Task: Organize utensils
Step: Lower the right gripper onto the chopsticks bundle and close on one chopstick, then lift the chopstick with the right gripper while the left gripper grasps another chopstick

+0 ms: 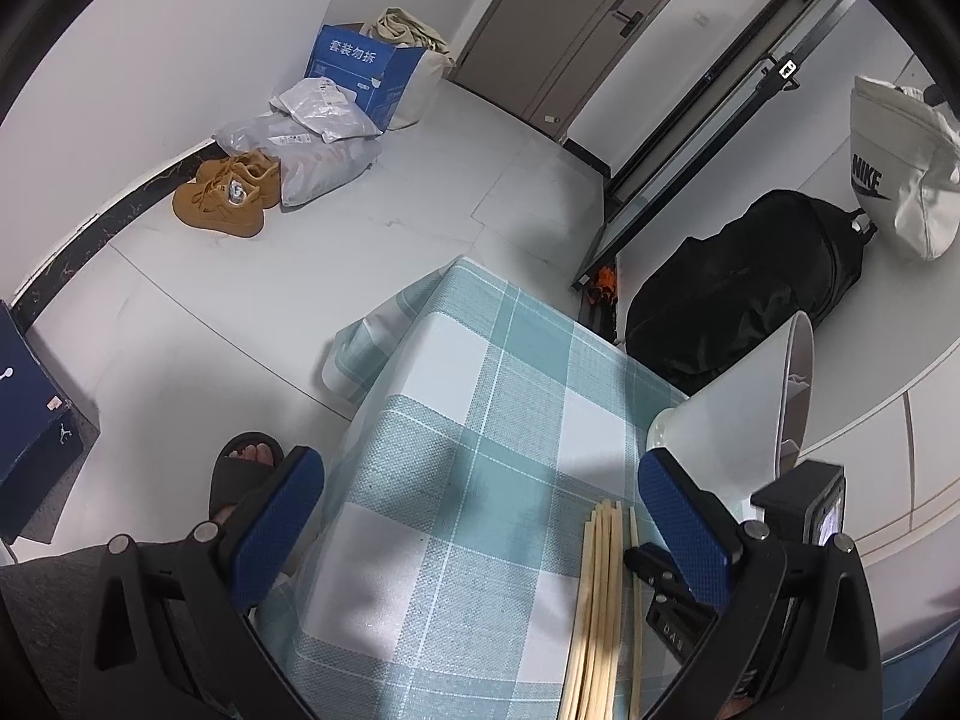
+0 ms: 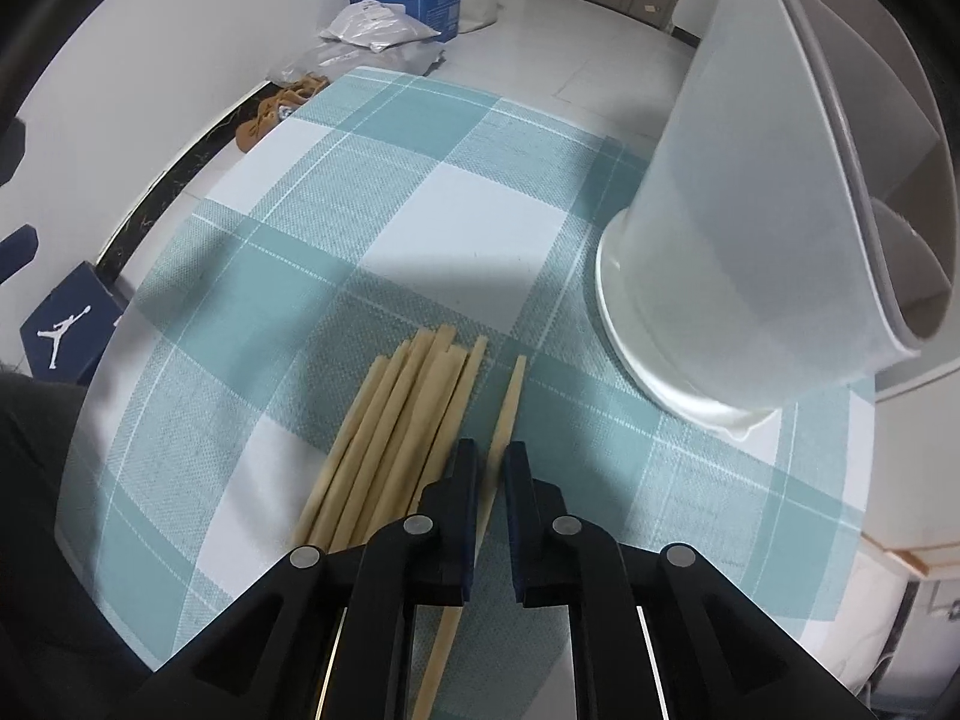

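A bundle of several pale wooden chopsticks [image 2: 390, 438] lies on the teal-checked tablecloth [image 2: 420, 210], ends pointing away from me. One single chopstick [image 2: 510, 396] lies just right of the bundle. My right gripper [image 2: 491, 456] points steeply down and is shut on this single chopstick, with its pads on either side of the shaft. A tall white utensil holder [image 2: 750, 210] with inner compartments stands on a round base at the right. My left gripper [image 1: 480, 459] hovers open over the cloth, holding nothing. In the left wrist view the chopsticks [image 1: 600, 600] lie by its right finger, with the holder [image 1: 738, 408] beyond.
The table's far corner [image 1: 462, 267] drops off to a tiled floor. On the floor are tan shoes [image 1: 225, 198], parcels, a blue box [image 1: 360, 69], a black bag [image 1: 750, 288] and a white bag [image 1: 900, 180]. A person's slippered foot [image 1: 249, 462] is left of the table.
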`<state>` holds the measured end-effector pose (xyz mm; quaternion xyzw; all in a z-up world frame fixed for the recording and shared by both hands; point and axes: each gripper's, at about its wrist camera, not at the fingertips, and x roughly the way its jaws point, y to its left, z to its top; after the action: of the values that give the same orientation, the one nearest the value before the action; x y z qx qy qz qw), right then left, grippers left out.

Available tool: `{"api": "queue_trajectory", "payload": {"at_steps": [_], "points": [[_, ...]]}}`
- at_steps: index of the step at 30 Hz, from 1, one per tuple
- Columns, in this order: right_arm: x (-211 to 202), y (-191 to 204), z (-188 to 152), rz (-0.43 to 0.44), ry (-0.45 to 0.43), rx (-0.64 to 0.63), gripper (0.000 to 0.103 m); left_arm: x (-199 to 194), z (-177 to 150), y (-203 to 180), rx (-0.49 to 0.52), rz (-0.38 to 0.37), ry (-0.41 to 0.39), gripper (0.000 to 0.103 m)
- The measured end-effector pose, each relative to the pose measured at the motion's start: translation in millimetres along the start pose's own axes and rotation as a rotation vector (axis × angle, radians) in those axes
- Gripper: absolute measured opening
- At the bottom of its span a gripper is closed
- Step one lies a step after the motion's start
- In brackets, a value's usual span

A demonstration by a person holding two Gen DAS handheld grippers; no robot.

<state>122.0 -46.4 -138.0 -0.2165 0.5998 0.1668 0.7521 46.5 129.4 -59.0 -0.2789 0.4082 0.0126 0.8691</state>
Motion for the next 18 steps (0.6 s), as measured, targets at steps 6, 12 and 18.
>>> {"api": "queue_trajectory", "payload": {"at_steps": [6, 12, 18], "points": [[0, -12, 4, 0.088, -0.038, 0.05, 0.007, 8, -3, -2, 0.03, 0.03, 0.028, 0.102], [-11, -39, -11, 0.288, -0.096, 0.181, 0.005, 24, -18, -16, 0.121, 0.075, 0.113, 0.102], [-40, -61, -39, 0.445, -0.22, 0.324, 0.005, 49, -50, -42, 0.267, 0.137, 0.264, 0.102]]}}
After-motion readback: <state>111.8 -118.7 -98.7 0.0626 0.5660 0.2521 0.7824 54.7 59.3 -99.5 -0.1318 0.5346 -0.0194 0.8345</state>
